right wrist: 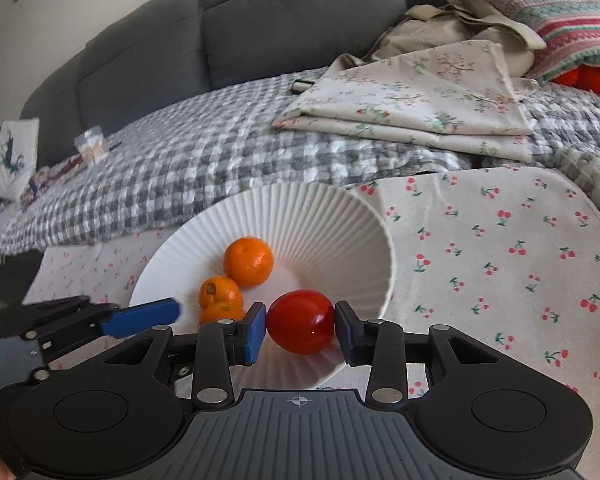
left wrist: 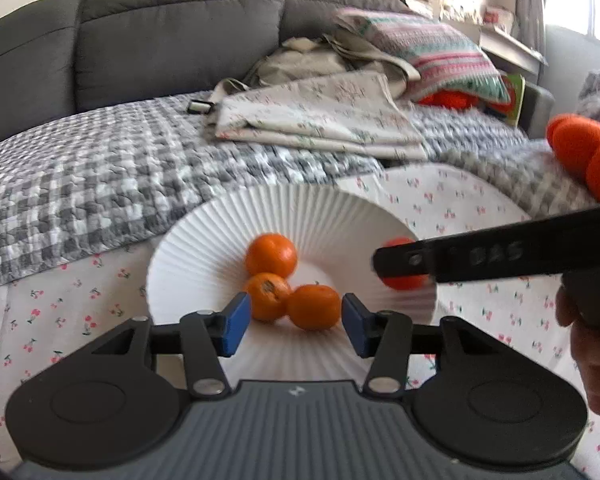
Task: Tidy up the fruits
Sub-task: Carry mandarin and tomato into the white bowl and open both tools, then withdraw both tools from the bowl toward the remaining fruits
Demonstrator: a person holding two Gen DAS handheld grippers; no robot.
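Bowl (right wrist: 320,216): white, matt, finely ribbed surface. Tomato (right wrist: 300,322): red, smooth, glossy skin. Mandarins (left wrist: 271,255): orange, dull, dimpled peel. Cherry-print cloth (right wrist: 500,248): matt woven fabric. Checked blanket (left wrist: 100,176): quilted, puckered textile. Right claw (right wrist: 300,330): matt black plastic, blue pads.

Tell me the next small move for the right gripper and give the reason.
Probably lower a little and open the right gripper. Its pads clamp the red fruit above the near side of the white ribbed bowl, where three oranges lie further left. The left gripper is open and empty.
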